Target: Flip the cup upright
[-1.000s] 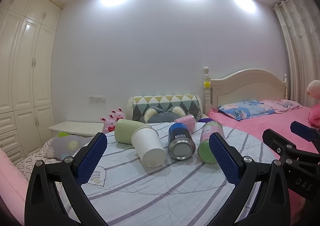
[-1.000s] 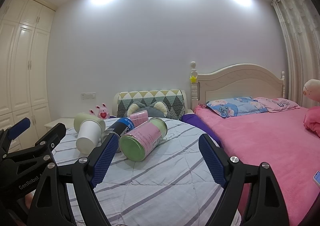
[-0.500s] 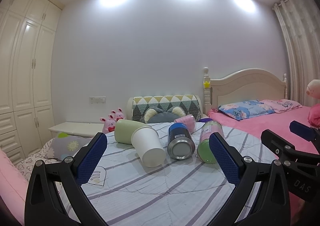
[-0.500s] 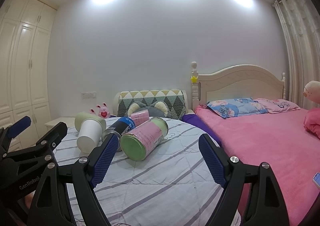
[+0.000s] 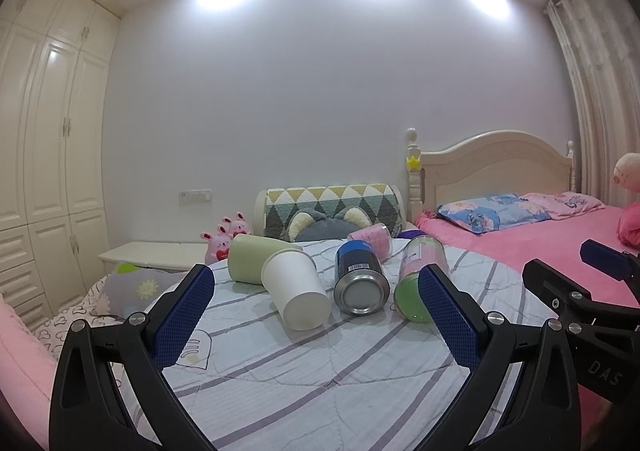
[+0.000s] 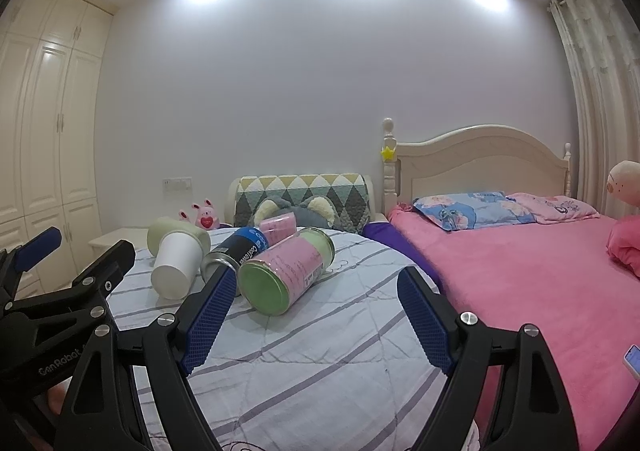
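Observation:
Several cups and cans lie on their sides on a striped grey quilt (image 5: 304,383). A white paper cup (image 5: 295,291) (image 6: 176,265) lies base toward me, with a pale green cup (image 5: 252,263) (image 6: 168,235) behind it. A blue can (image 5: 359,277) (image 6: 240,251), a pink-labelled can with a green end (image 5: 416,283) (image 6: 286,275) and a small pink cup (image 5: 374,237) (image 6: 278,227) lie to the right. My left gripper (image 5: 316,325) is open and empty, short of the white cup. My right gripper (image 6: 316,325) is open and empty, near the green-ended can.
A pink bed (image 6: 540,291) with pillows (image 6: 476,209) and a cream headboard lies to the right. A patterned cushion (image 5: 332,207), pink plush rabbits (image 5: 228,235) and a low white cabinet (image 5: 156,255) stand behind the quilt. Wardrobes (image 5: 48,139) line the left wall.
Both grippers have barely shifted; the view has nudged slightly. Nothing was grasped or moved.

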